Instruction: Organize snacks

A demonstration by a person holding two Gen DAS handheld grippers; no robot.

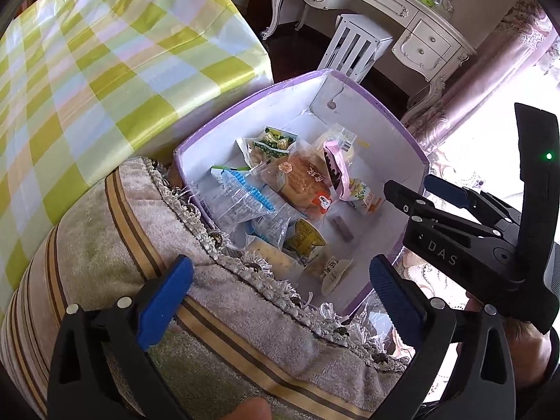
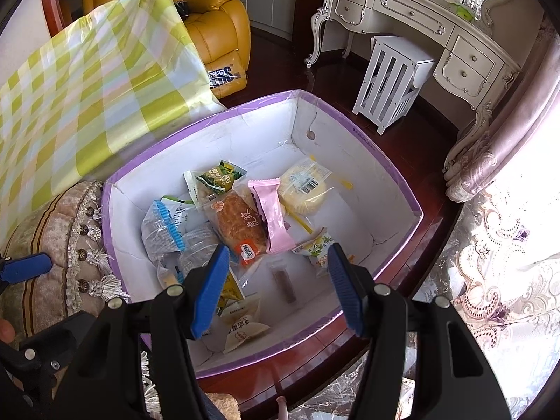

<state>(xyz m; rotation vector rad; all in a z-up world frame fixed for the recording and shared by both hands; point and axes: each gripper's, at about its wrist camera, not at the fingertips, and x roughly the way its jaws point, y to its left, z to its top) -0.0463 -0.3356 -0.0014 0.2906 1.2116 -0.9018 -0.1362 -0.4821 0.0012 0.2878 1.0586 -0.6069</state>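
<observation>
Snacks (image 2: 241, 231) lie loose in the purple-rimmed box (image 2: 385, 171). Left gripper (image 1: 280, 297) fingers wide, empty (above a striped cushion (image 1: 105, 245)). Right gripper (image 2: 280, 290) fingers part-open, empty.

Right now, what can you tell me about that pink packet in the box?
The pink packet is a glossy, sealed wrapper with crimped, zigzag ends. It lies flat among other snacks on the white floor of the purple-rimmed box, beside the wrapped bread, its upper end against the round yellow cake. Neither gripper touches it.
</observation>
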